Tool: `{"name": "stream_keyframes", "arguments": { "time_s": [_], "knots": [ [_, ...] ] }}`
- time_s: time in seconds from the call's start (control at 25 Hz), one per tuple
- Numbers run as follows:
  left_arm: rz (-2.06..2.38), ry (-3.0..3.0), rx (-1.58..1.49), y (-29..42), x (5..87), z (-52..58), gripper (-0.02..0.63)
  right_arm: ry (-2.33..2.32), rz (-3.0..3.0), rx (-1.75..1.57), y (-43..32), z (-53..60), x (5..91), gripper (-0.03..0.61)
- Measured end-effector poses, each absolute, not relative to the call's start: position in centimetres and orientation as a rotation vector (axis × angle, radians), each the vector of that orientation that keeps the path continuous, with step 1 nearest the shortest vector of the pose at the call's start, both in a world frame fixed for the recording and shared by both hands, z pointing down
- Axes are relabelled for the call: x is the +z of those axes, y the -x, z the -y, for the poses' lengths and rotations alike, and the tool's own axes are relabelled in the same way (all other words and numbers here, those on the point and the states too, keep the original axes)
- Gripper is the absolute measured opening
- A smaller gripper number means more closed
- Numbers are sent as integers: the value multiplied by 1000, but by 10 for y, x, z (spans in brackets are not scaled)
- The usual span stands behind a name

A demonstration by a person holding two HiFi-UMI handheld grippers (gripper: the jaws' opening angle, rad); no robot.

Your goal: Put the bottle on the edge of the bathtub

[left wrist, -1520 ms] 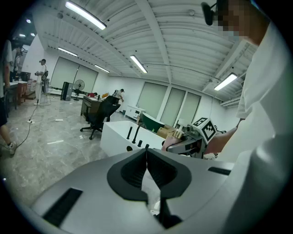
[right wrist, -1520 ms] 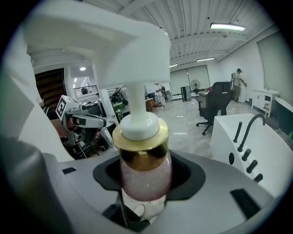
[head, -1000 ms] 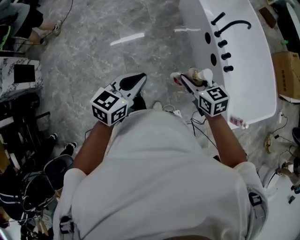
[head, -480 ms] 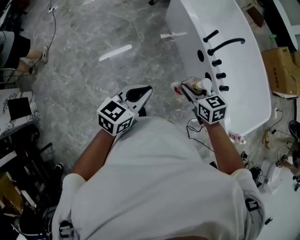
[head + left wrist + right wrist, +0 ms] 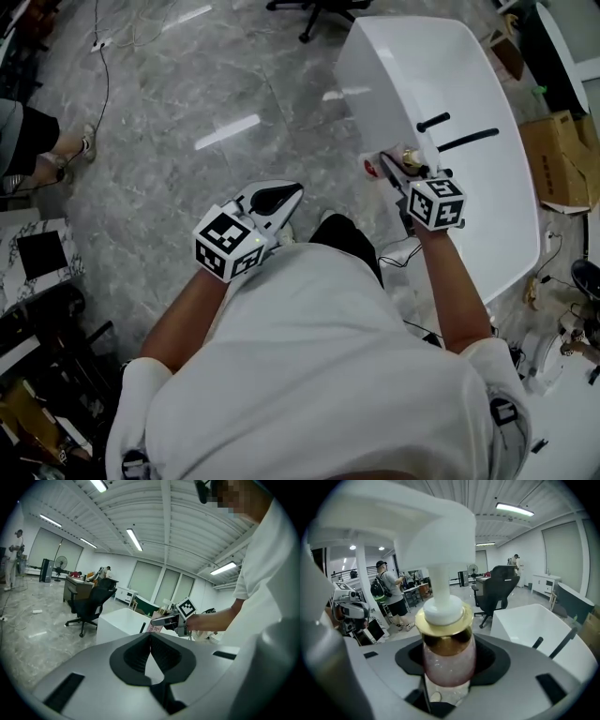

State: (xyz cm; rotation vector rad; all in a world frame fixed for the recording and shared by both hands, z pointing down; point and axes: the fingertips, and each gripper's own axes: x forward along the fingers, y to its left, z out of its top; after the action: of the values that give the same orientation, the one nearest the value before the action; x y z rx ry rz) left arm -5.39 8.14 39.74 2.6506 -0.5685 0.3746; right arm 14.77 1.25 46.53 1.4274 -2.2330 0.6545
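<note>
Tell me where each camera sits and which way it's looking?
Head view: on the person's head, looking steeply down at both arms, left gripper, right gripper, bathtub.
Left gripper view: on that gripper, along its shut jaws toward the bathtub; right arm shows.
Right gripper view: along its jaws, clamped on the bottle.
Shared: all show the bathtub.

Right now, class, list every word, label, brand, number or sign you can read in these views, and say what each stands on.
None readable.
Label on the pink pump bottle with a gold collar in the right tool: print too small and blurred.
Its black-and-white marker cube: square patterns, no letters or numbers.
</note>
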Motion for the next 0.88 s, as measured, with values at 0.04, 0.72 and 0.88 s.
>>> {"name": "stream_keyframes", "arguments": {
  "time_s": [0.04,0.72,0.88],
  "knots": [
    [584,-2641,368,57,398,-73,18,-1434,2226,650,-151,2,466,224],
    [813,-2497,438,23,408,133,18,-1498,2179,635,-258,307,518,223],
    [824,-2475,470,-3,409,179,18,-1506,2152,623,-285,377,543,224]
  ]
}}
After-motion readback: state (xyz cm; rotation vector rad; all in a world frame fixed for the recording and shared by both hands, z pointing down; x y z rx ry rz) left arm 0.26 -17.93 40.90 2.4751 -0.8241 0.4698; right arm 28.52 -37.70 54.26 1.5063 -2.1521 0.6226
